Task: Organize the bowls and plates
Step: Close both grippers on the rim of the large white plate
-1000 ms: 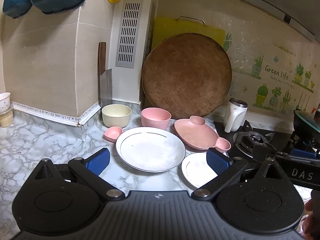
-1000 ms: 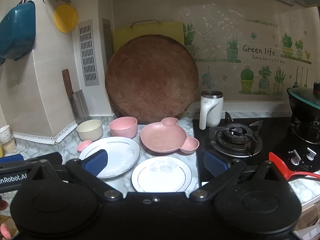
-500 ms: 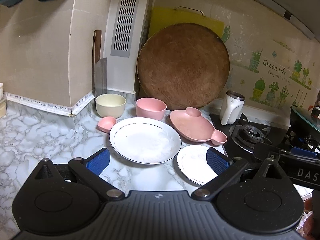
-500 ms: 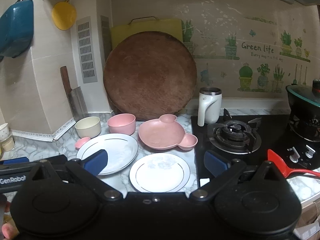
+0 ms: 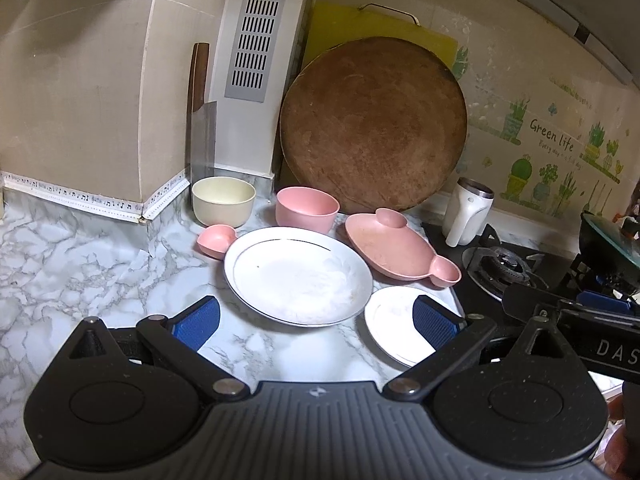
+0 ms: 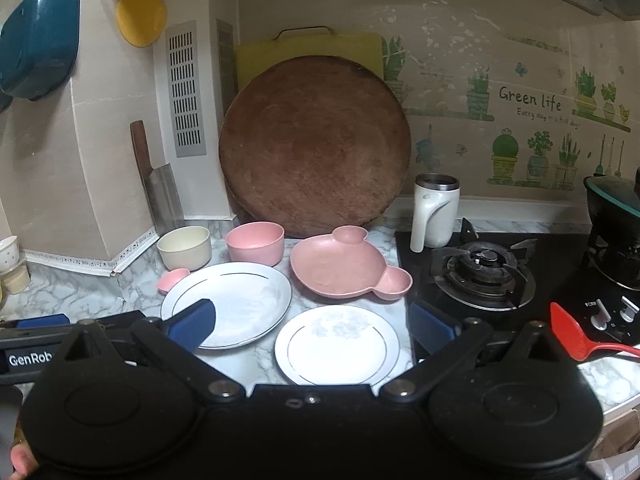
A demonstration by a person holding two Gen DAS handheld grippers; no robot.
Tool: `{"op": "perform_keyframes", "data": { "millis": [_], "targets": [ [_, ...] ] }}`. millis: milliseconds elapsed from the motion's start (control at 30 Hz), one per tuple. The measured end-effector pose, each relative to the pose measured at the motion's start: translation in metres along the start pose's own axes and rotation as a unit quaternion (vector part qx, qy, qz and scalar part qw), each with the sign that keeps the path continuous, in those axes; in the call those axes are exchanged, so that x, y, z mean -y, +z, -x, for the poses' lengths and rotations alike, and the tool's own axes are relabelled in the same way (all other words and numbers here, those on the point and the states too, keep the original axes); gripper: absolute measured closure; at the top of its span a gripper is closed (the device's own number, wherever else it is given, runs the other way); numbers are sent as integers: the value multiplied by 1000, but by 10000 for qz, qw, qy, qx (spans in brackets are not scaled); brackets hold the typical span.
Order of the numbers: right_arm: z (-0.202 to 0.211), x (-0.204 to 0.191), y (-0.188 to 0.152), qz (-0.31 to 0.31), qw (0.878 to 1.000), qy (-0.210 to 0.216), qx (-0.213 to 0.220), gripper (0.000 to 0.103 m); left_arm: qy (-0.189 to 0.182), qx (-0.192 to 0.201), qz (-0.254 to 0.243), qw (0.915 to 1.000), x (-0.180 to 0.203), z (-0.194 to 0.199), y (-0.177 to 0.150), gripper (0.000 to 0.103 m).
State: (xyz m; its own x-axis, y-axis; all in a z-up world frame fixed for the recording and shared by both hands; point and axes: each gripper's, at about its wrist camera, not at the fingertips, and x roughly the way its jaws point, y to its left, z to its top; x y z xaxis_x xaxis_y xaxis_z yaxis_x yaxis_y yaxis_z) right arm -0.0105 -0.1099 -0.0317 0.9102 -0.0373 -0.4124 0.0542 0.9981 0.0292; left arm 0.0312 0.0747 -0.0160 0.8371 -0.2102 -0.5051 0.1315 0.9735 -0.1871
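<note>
On the marble counter lie a large white plate (image 5: 298, 276) (image 6: 232, 300), a small white plate (image 5: 394, 328) (image 6: 338, 346), a pink bear-shaped dish (image 5: 394, 248) (image 6: 340, 262), a pink bowl (image 5: 307, 207) (image 6: 256, 242), a cream bowl (image 5: 223, 199) (image 6: 185, 246) and a tiny pink dish (image 5: 215, 240) (image 6: 172, 279). My left gripper (image 5: 316, 320) hovers open over the near edge of the large plate, holding nothing. Just as open and bare, my right gripper (image 6: 312, 324) hangs above the small plate.
A round wooden board (image 6: 314, 152) and a yellow board lean on the back wall, a cleaver (image 5: 202, 136) beside them. A white mug (image 6: 434, 212), gas burner (image 6: 484, 272), dark pot (image 6: 612, 204) and red spatula (image 6: 576, 336) lie to the right.
The left gripper has tilted downward and drawn nearer the large plate, so the dishes sit higher and larger in its view. The right gripper has also crept slightly forward. Both stay open.
</note>
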Motion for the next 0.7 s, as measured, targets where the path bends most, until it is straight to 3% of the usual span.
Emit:
{"op": "perform_keyframes", "data": {
  "millis": [233,400,700],
  "targets": [
    [-18,-18,2,191,9998,38,-42,0,172,113,-238,9995,-18,-9,9,0],
    [-48,-20,12,389,9990,-14,-210,0,204,32,-18,9998,-35,-27,20,0],
    [-127,-12,24,529,9944,538,-746,3,611,-13,146,9980,-49,-75,40,0]
  ]
}}
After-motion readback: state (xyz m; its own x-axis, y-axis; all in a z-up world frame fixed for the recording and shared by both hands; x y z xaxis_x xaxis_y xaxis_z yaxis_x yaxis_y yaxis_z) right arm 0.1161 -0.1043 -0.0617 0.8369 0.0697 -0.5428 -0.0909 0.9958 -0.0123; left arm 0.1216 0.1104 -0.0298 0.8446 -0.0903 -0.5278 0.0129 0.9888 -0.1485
